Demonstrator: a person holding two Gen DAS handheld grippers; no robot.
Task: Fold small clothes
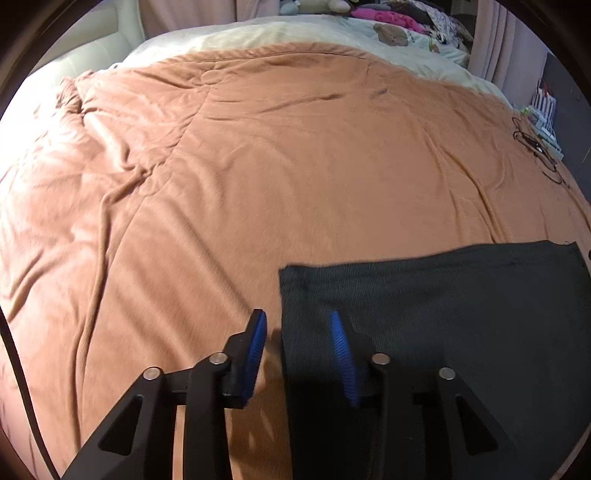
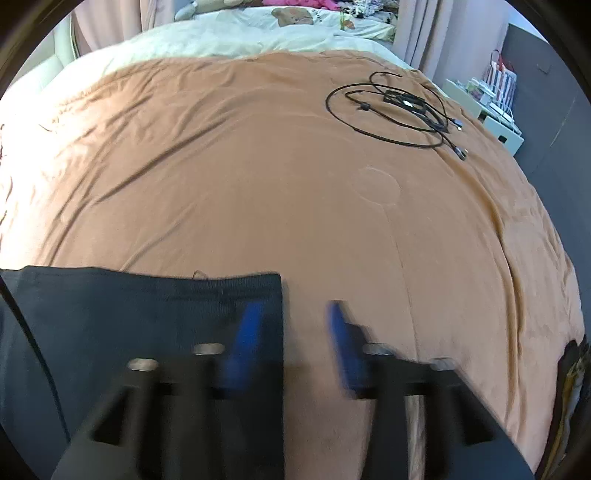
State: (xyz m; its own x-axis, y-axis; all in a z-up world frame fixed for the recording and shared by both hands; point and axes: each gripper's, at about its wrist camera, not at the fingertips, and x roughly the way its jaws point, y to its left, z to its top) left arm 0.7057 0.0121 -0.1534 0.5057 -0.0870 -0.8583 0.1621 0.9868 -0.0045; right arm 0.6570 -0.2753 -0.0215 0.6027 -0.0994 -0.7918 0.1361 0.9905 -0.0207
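A dark ribbed garment [image 1: 461, 317] lies flat on the orange blanket [image 1: 258, 166], at the lower right of the left wrist view and at the lower left of the right wrist view [image 2: 129, 321]. My left gripper [image 1: 298, 321] is open and straddles the garment's left edge, one blue pad over the blanket and one over the cloth. My right gripper [image 2: 293, 314] is open and blurred, straddling the garment's right edge above the blanket [image 2: 258, 166].
Black cables with a small device [image 2: 402, 107] lie on the blanket at the far right, also seen in the left wrist view [image 1: 535, 144]. Pillows, soft toys and pink clothes [image 1: 388, 16] pile at the bed's head. A white cabinet [image 2: 495, 114] stands beside the bed.
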